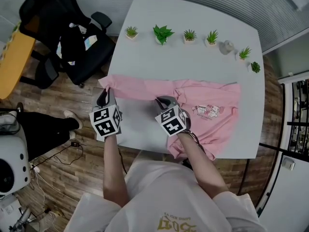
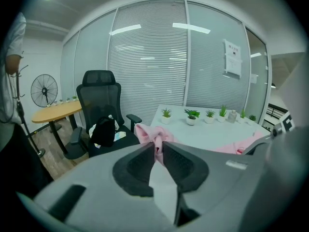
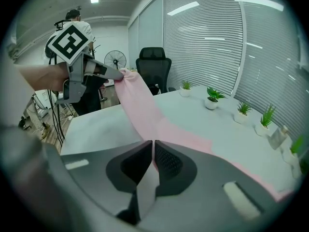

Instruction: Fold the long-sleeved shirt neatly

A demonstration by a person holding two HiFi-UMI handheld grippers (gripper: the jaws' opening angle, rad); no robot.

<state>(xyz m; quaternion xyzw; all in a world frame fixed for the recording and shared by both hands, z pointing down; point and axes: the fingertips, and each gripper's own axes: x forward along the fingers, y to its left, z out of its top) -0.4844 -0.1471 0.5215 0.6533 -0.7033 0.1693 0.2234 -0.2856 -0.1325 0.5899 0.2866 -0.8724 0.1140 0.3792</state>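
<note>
Sideways on the white table lies the pink long-sleeved fabric shirt, hem over the near edge. The left gripper pinches its cuff at the left edge and the right gripper pinches mid-sleeve; only the right gripper view shows the sleeve hanging above the tabletop.

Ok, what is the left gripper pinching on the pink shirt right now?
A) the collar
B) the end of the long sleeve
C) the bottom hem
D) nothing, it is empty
B: the left gripper is shut on bunched pink cloth, which the head view shows is the end of the stretched-out sleeve.
</note>
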